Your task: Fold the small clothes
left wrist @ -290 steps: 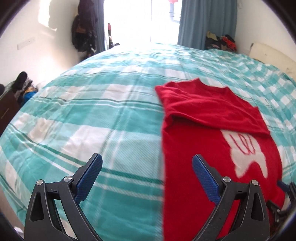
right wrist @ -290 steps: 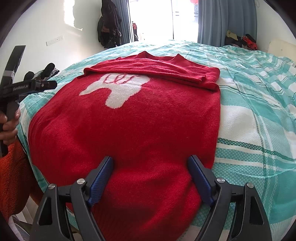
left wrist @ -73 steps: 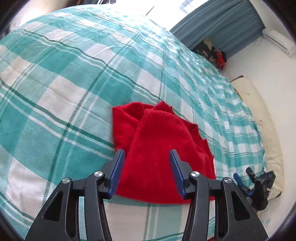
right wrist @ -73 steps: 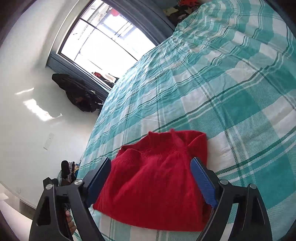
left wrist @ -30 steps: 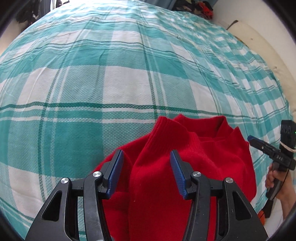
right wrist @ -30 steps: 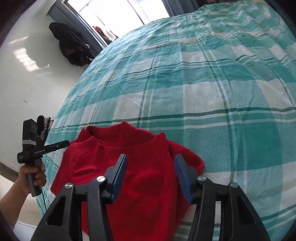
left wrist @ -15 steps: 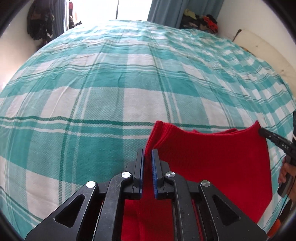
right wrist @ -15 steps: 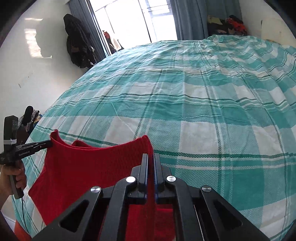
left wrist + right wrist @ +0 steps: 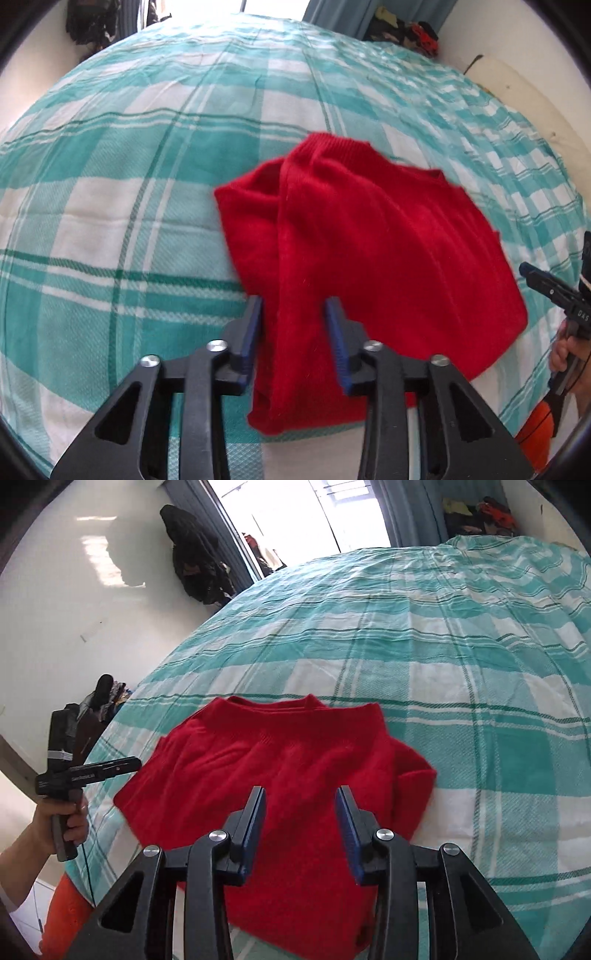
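Sweater: red knit (image 9: 388, 240), folded to a rough rectangle, lying flat on the bed (image 9: 110, 184); centre-right in the left view, lower centre in the right view.
Left gripper (image 9: 293, 306): fingers apart, bottom centre of its own view; a raised fold of the sweater runs between them, and no pad visibly presses on it.
Right gripper (image 9: 301, 794): fingers apart over the near part of the sweater, not pinching it; its jaws have just been opening.
Left view only: the sweater's loose left flap, tucked under the top layer; a clothes pile (image 9: 406, 29) at the top right; the right hand (image 9: 565, 354) at the right edge.
Right view only: the neckline along the sweater's far edge; the window (image 9: 314, 517) and dark coats (image 9: 192, 565) at the top left; the left hand (image 9: 70, 819) on its handle at the left edge.
Cut off: the sweater's near edge, behind the gripper bodies in both views; the other gripper in each view shows only side-on, so its finger gap cannot be read there.
Hard to make out: an orange cloth (image 9: 66, 915), lower left, partly out of frame.
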Available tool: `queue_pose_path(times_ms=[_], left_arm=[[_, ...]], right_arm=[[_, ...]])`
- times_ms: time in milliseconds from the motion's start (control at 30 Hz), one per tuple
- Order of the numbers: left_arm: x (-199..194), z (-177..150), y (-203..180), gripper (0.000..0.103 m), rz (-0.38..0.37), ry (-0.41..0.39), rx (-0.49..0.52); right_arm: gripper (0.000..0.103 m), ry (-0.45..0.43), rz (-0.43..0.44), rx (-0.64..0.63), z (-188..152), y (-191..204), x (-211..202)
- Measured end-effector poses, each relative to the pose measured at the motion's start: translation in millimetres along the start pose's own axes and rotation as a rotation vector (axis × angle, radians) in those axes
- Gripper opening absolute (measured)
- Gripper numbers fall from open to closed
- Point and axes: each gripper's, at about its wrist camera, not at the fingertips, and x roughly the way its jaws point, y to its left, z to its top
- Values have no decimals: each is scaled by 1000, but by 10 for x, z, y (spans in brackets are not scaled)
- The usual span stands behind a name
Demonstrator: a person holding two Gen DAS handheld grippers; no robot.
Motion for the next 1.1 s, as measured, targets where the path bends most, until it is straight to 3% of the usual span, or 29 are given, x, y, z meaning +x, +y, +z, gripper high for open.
queue_pose_path(times_ms=[33,100,167,233,300,400,533,600,667,733,800,867,900,967,1000,1100], left_arm=[[33,-92,1,10,27,-7,2],[-40,-173,85,12,3,-33,-59],[-179,-173,132,21,-17,-49,-95],[-377,-212,130,30,-7,-81,-123],[-568,-314,55,62,-21,-136,-115],[-613,-480,-143,81,42,-175,-59],[-375,-653,-217,75,190,-86,-66],[-515,-807,-173,76,191,-119,-89],[-651,-933,-139,88,208,-163,-101],[-688,-1004,-127,93,252,-185,-91],[-604,-1031,-105,93,271,-163,-85],[-446,-1074,-64,94,261,-120,-88],[-377,-1104,-62,96,261,-106,-82],[-337,-1169,-92,98,268,-125,-55],[-332,-1182,-104,98,273,-129,-48],[-331,-1183,-105,99,270,-117,-51]], right_arm=[[38,48,13,-19,-167,44,90],[38,194,-103,-24,-553,-41,381],[36,126,-80,60,-729,-187,284],[36,94,-142,92,-689,-134,95],[39,4,-162,54,-637,52,-141],[47,-32,-120,17,-674,270,-237],[48,151,-119,66,-1025,69,278],[47,96,-130,91,-1009,84,142],[54,37,-145,112,-949,194,-95],[86,-58,-173,80,-953,325,-381],[98,-128,-303,52,-1042,379,-571],[99,-136,-421,64,-1164,287,-619],[99,-101,-478,90,-1240,190,-567],[101,37,-540,168,-1410,-144,-368],[103,90,-512,198,-1520,-286,-242],[103,-49,-460,167,-1681,-375,-333]])
